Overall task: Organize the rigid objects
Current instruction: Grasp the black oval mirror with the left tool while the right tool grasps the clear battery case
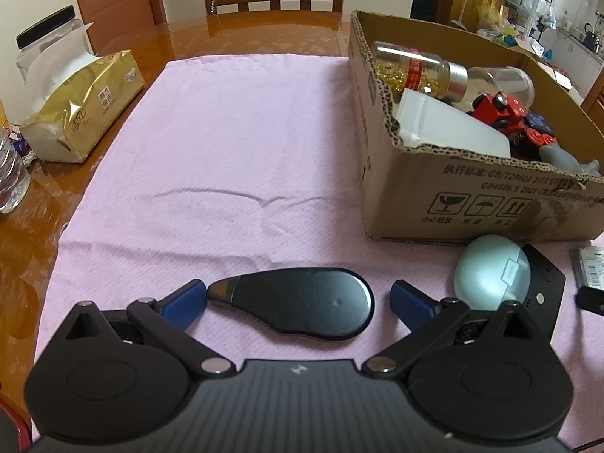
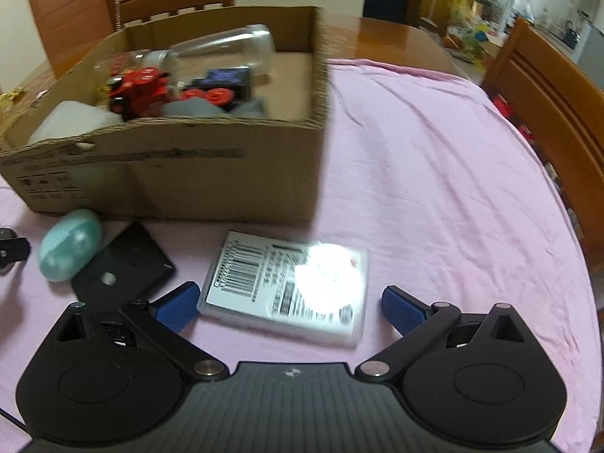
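My left gripper [image 1: 298,298] has its jaws spread wide, with the black teardrop-shaped case [image 1: 298,304] lying on the pink cloth [image 1: 226,132] right between the blue pads [image 1: 187,302]. Its long axis runs left to right, straight across my jaws, narrow tip at the left pad and broad end toward the right one. Closing as I am would pinch it end to end, so I judge I should turn my wrist to take it across its shorter width.

My right gripper [image 2: 290,307] is also wide open, holding nothing. The clear plastic case [image 2: 287,287] with a barcode label lies between its pads, its left edge close to the left pad and well clear of the right. Glare and blur wash out the print, so I cannot read it.

The cardboard box [image 1: 453,185] sits far and to the right of my left gripper, already holding a bottle [image 1: 415,70], a red toy [image 1: 502,111] and other pieces. Its near wall reads "GB/T29601" and "GB4806.9", above fragile, keep-dry and this-way-up symbols. A pale green egg-shaped case [image 1: 487,275] rests on a flat black device [image 1: 543,283] just in front of the box, nearer my right gripper.
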The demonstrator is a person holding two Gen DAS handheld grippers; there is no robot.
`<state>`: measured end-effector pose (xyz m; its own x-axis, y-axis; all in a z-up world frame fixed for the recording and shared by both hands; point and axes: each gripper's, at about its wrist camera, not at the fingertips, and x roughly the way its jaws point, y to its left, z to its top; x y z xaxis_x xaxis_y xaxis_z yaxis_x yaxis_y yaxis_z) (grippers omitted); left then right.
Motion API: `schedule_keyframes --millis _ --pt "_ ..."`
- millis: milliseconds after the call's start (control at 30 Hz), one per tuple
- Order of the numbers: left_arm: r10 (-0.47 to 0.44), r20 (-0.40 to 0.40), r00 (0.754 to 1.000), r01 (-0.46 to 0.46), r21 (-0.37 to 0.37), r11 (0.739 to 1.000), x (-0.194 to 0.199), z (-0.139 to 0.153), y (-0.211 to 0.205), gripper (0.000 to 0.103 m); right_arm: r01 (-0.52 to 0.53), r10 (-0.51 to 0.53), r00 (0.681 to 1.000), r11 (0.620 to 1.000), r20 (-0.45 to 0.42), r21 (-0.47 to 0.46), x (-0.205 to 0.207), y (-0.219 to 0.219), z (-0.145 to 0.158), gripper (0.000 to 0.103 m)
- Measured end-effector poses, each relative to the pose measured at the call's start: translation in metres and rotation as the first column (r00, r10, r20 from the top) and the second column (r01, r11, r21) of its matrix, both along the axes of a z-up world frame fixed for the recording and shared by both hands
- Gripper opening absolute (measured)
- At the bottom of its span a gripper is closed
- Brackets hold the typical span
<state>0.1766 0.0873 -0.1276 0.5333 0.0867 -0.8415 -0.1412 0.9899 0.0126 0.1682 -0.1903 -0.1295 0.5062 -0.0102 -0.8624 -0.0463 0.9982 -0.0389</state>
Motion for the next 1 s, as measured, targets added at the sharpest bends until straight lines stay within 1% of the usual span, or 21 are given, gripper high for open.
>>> schedule_keyframes --millis 67,133,267,333,400,500,600,667,700,833,1000 --pt "0.004 0.0 1.0 -0.004 0.0 1.0 0.0 0.0 0.0 0.103 0.013 -0.013 1.0 1.0 -0.009 0.001 -0.003 -0.009 0.001 0.103" --pt "-0.001 0.001 1.0 0.001 0.001 1.0 0.001 0.0 -0.001 0.103 0.002 -0.002 1.0 1.0 -0.008 0.002 -0.002 -0.012 0.001 0.103" --pt "-0.002 0.002 1.0 0.002 0.0 1.0 0.002 0.0 -0.001 0.103 -0.036 0.036 0.999 0.999 0.011 0.002 0.006 -0.004 -0.002 0.103" --pt "0.001 0.002 1.0 -0.001 0.0 1.0 0.003 0.0 -0.001 0.103 -0.036 0.036 0.999 0.999 0.008 0.003 0.01 -0.001 -0.002 0.103" --pt "0.0 0.004 1.0 0.0 -0.001 1.0 0.003 0.0 -0.002 0.102 -0.042 0.042 0.999 0.999 0.009 0.003 0.012 0.001 -0.001 0.101" --pt "0.002 0.007 1.0 -0.002 -0.003 1.0 0.003 0.0 -0.001 0.1 -0.062 0.061 0.998 0.998 0.014 0.004 0.013 0.001 0.002 0.094" --pt "0.007 0.007 1.0 -0.007 -0.003 1.0 0.003 0.002 0.0 0.096 -0.073 0.073 0.997 0.997 0.007 0.005 0.014 0.001 0.003 0.094" --pt "0.005 0.01 1.0 -0.005 -0.003 1.0 0.003 0.003 0.0 0.089 -0.076 0.076 0.997 0.997 0.005 0.005 0.016 0.001 0.003 0.094" --pt "0.004 0.012 1.0 -0.004 -0.002 1.0 0.003 0.004 0.001 0.089 -0.078 0.078 0.997 0.997 0.004 0.004 0.016 0.001 0.003 0.094" --pt "-0.01 0.006 1.0 0.01 0.007 1.0 0.003 0.004 0.0 0.09 -0.083 0.083 0.997 0.997 0.003 0.003 0.016 0.001 0.004 0.094" --pt "0.01 0.003 1.0 -0.01 0.012 1.0 -0.001 0.003 0.002 0.093 -0.093 0.093 0.996 0.996 -0.002 0.004 0.015 0.0 0.004 0.094"
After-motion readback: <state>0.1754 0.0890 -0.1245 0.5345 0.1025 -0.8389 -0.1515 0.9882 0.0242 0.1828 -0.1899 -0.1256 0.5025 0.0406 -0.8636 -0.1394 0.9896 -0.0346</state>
